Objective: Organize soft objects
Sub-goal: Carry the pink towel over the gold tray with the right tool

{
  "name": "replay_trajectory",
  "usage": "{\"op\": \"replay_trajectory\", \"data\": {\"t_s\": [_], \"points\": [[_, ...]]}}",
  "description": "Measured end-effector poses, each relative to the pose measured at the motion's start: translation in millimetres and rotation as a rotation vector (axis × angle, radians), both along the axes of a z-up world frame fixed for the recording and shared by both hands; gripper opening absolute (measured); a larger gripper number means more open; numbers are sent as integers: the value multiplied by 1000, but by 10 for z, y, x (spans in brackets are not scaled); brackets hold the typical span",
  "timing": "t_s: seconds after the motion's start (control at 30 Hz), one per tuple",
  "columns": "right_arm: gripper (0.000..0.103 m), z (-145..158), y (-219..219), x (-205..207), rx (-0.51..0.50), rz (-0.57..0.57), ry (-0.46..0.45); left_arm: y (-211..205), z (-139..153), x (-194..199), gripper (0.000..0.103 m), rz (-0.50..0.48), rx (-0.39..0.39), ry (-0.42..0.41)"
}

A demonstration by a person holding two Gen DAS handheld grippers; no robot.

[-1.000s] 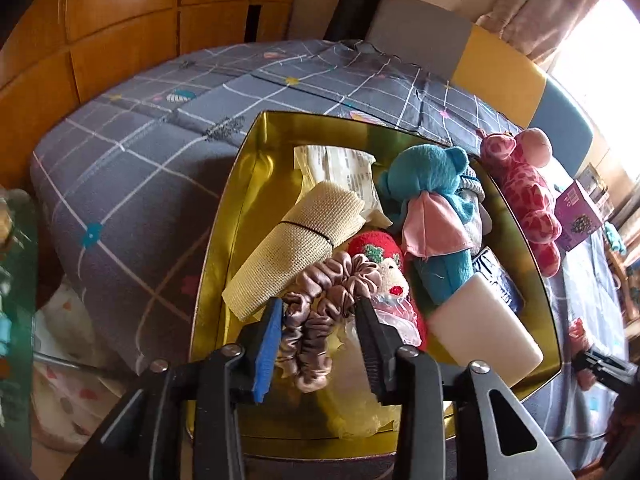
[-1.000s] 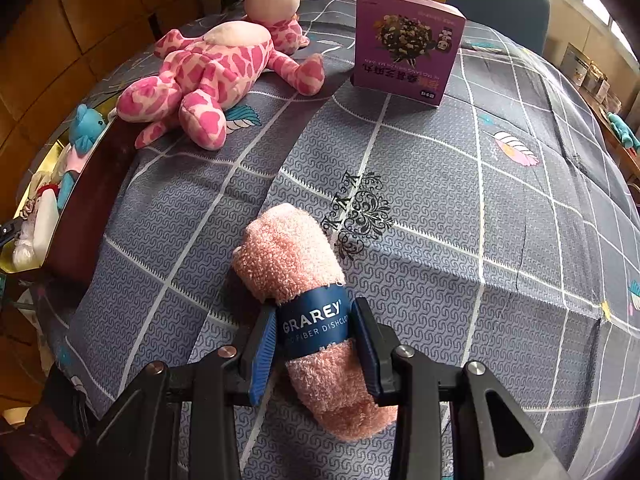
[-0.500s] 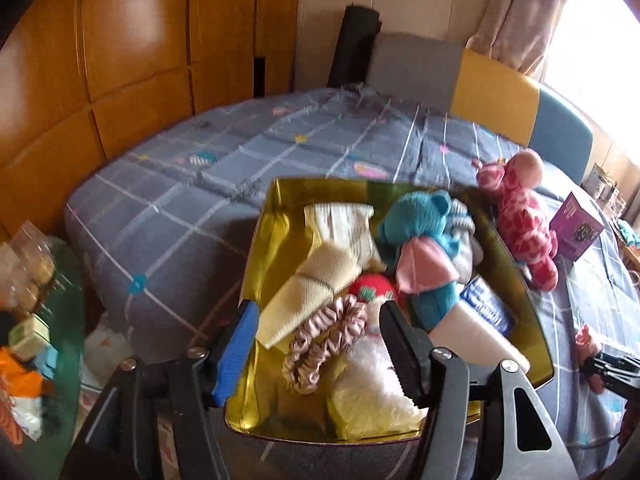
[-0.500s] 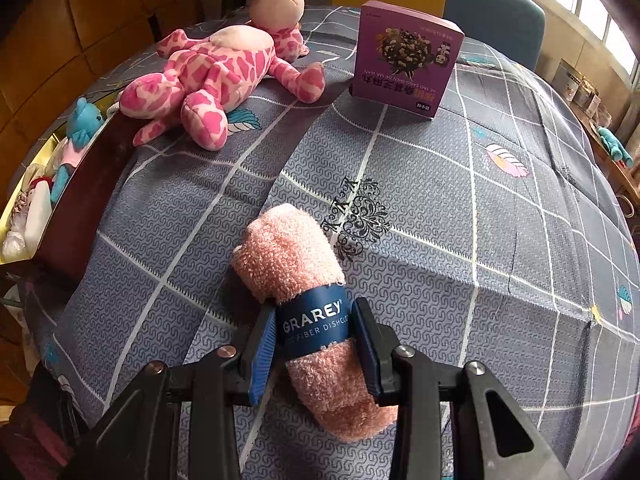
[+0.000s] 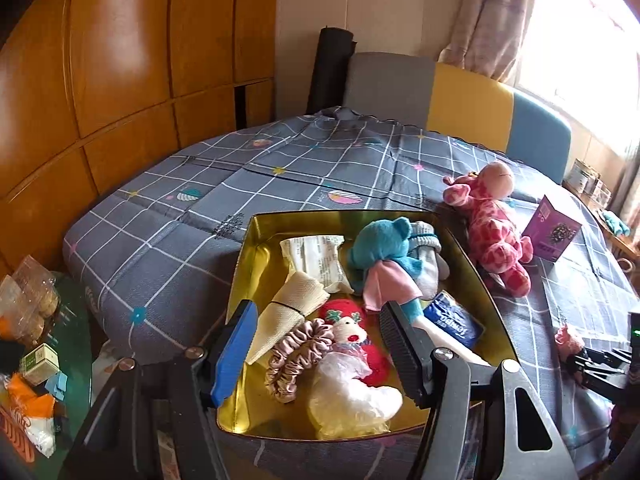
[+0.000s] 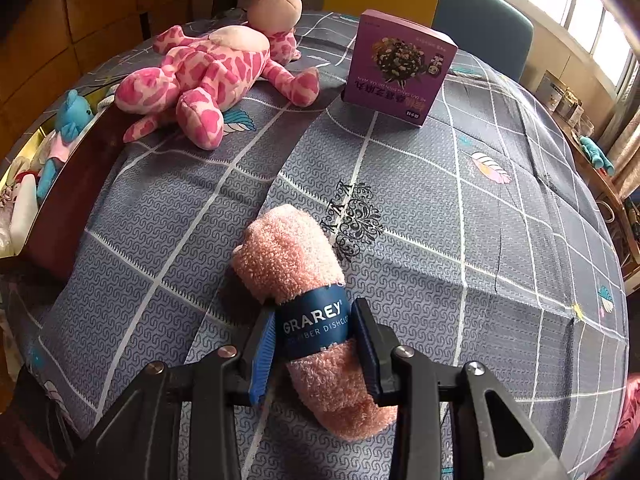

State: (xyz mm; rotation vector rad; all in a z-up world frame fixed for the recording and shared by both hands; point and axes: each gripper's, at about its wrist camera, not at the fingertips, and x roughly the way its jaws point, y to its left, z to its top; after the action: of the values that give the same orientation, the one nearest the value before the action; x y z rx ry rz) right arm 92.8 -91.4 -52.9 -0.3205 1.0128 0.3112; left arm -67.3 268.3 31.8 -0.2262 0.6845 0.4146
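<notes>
1. Cloth point(image 6: 296, 268): pink, fluffy, rolled; blue band reads "GRAREY", then perhaps "DISHCLOTH"
2. Right tongs point(image 6: 316, 344) clamp its band, on the bed point(image 6: 480, 240)
3. Left tongs point(image 5: 320, 352) gape empty above the tin point(image 5: 240, 272)

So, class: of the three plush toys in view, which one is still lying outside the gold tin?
The pink spotted giraffe. It lies on the grey checked cloth beside the tin, while the teal bear and red-capped doll lie inside.

Daylight from the overexposed window point(image 5: 580, 40) glares on the wood panels point(image 5: 116, 52); fisheye edges curve darkly.
</notes>
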Motion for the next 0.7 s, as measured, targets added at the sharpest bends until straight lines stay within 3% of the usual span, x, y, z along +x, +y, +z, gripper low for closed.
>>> {"op": "replay_trajectory", "data": {"t_s": [0.2, 0.4, 0.7], "points": [[34, 37, -28, -10, 14, -41, -4, -106, 36, 16, 65, -25, 27, -7], [34, 314, 68, -74, 81, -36, -39, -123, 33, 44, 65, -36, 24, -6], [34, 693, 732, -251, 226, 149, -10, -69, -7, 37, 65, -26, 15, 2]]}}
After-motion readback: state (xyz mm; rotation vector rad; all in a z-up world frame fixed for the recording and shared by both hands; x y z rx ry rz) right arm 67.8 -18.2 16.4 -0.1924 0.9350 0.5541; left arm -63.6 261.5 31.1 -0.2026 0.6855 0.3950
